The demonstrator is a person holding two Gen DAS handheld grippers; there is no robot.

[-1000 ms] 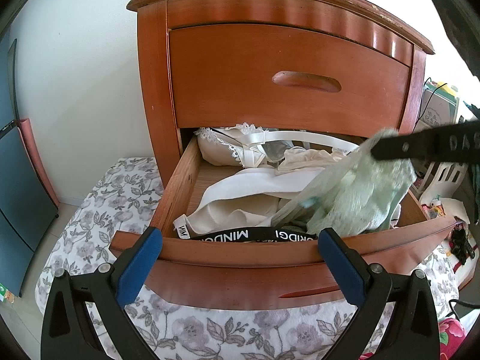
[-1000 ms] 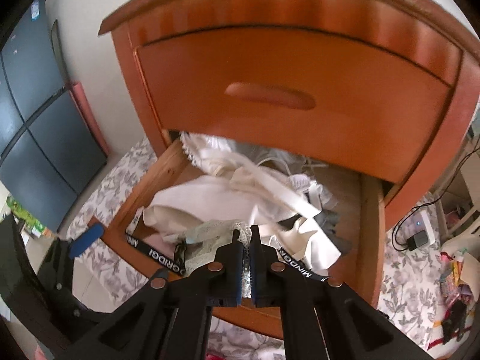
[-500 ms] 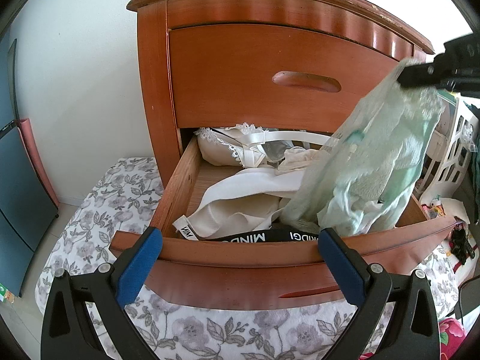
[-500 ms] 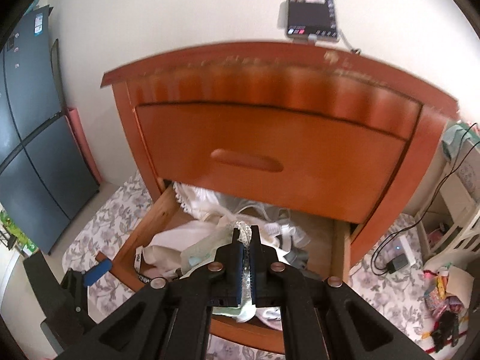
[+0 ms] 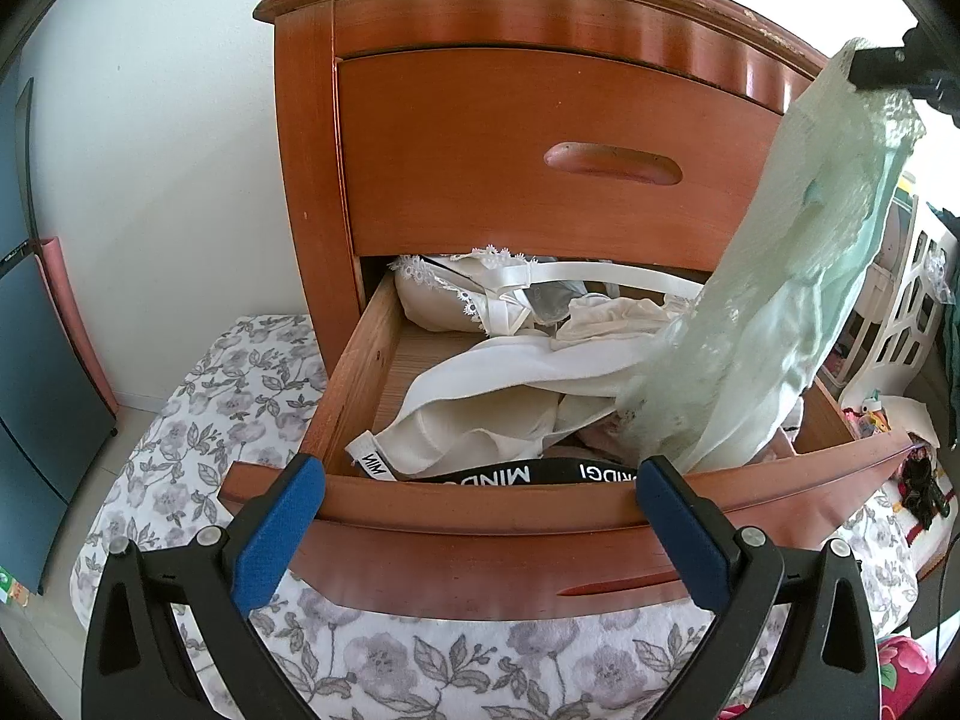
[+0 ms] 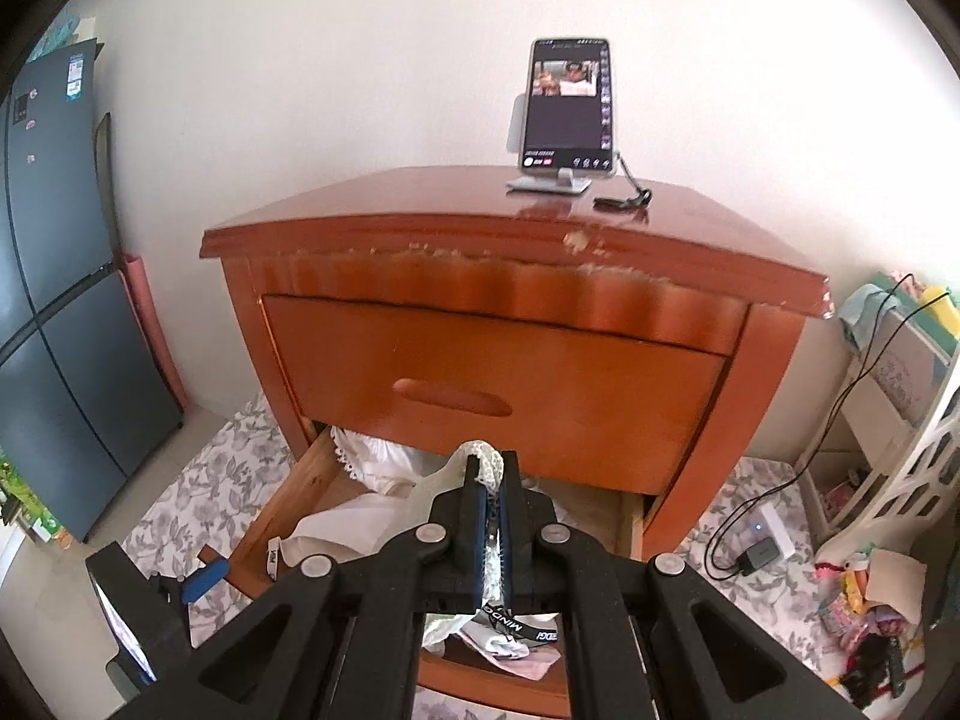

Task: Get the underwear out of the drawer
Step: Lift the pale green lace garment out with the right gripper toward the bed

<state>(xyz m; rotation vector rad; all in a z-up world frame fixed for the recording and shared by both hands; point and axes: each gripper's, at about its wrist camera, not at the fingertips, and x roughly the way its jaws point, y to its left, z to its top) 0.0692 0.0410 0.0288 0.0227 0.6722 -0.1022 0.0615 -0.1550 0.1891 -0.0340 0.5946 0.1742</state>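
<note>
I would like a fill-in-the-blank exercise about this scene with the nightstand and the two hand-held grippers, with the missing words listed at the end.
1. The right hand-held gripper is shut on a pale ____ lace underwear.
2. The left hand-held gripper is ____ and holds nothing.
3. Of the nightstand's two drawers, the open drawer is the ____ one.
4. On top of the nightstand a ____ stands upright in a holder.

Missing words: green; open; lower; phone
</note>
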